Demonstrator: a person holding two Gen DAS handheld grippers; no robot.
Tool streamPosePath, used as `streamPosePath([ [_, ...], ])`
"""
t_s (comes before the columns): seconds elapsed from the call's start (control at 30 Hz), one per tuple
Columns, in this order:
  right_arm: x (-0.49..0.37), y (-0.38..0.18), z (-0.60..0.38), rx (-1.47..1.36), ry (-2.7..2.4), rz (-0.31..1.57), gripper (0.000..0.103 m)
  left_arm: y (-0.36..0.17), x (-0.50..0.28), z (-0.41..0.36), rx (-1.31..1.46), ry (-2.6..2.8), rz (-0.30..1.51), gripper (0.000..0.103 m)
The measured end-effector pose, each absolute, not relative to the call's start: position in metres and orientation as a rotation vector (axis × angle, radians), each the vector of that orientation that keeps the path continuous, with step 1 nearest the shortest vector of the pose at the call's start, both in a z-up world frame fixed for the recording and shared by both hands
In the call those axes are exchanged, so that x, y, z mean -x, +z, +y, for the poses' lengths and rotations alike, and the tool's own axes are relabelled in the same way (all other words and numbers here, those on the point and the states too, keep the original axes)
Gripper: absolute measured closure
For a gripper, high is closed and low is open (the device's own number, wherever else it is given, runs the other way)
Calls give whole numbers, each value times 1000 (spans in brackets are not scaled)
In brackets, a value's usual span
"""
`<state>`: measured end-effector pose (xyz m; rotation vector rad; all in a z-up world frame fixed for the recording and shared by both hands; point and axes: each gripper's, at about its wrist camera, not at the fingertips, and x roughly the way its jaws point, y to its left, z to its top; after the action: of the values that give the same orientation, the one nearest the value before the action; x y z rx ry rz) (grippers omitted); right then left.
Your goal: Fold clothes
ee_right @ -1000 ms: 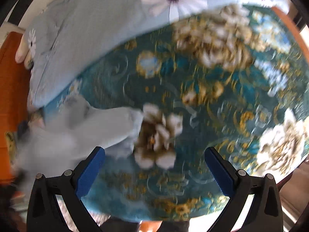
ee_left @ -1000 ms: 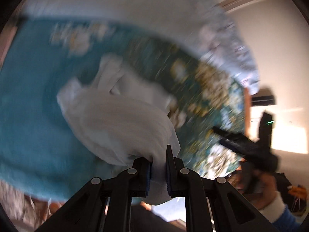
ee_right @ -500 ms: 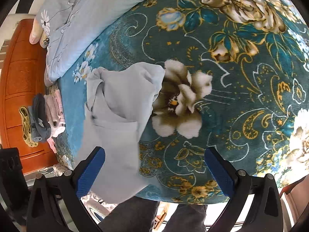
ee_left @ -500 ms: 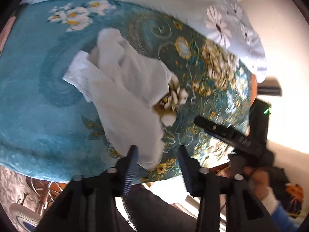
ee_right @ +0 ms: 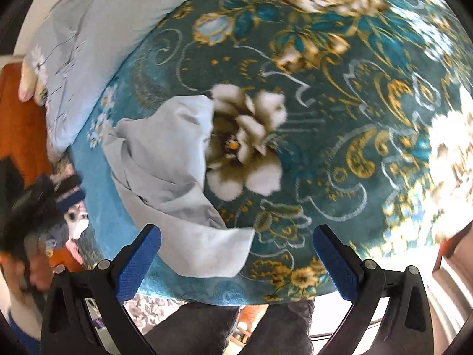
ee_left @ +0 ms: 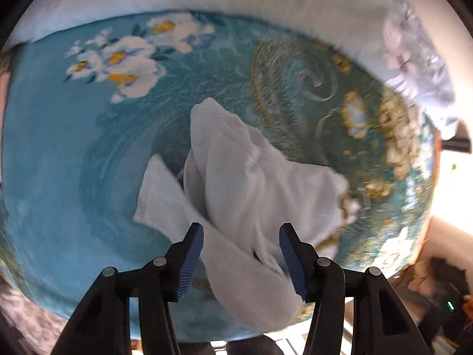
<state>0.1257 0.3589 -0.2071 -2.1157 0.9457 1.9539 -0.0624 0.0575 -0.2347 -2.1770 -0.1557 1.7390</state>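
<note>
A pale grey garment (ee_left: 245,195) is seen crumpled on the teal floral blanket (ee_left: 59,162) of the bed, near the blanket's front edge, w/ one end hanging just over that edge. In the right wrist view the same garment (ee_right: 165,159) lies just beside the blanket's big white flower (ee_right: 245,145).

The left claw (ee_left: 241,261) is angled down over the garment's near end; its jaws are opening, cloth is seen betw. them but is not pressed by the pads, so nothing is held. The right claw (ee_right: 236,261) is spread wide and empty, over the blanket edge, apart from the cloth.

Handling, as judged: thin, light, limp fabric, no stiffness; folds will slump and slide a bit on the plush blanket. Not fragile. A hem or corner should be pinched, not the bunched middle; the loose flap at the blanket edge looks the easiest hold, w/ a second corner taken by the other claw so it can be spread flat first.
</note>
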Motion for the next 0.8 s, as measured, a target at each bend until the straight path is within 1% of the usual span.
streamPosePath([
  [0.1,-139,-202,357,2072,1909,954,0,-256,73,70,2206,1694,-72,49],
  [0.13,-143,-200,355,2059,1890,958,0,-257,75,71,2194,1700,-65,59],
  [0.17,-147,-200,354,2049,1873,963,0,-256,77,73,2171,1701,-68,78],
  [0.2,-151,-199,353,2039,1855,969,0,-256,78,74,2148,1701,-69,85],
  [0.23,-154,-199,350,2034,1840,973,0,-254,79,76,2129,1706,-54,96],
  [0.3,-157,-200,345,2037,1822,968,0,-247,77,76,2084,1707,-58,99],
  [0.37,-159,-201,340,2051,1809,964,0,-230,76,72,2030,1706,-142,99],
  [0.47,-150,-198,334,2067,1835,957,0,-186,75,60,1883,1707,-274,99],
  [0.67,-113,-171,326,2048,2008,905,0,-53,95,46,1497,1841,-362,100],
  [0.8,-95,-149,328,1991,2121,918,0,53,98,33,1171,1925,-421,100],
])
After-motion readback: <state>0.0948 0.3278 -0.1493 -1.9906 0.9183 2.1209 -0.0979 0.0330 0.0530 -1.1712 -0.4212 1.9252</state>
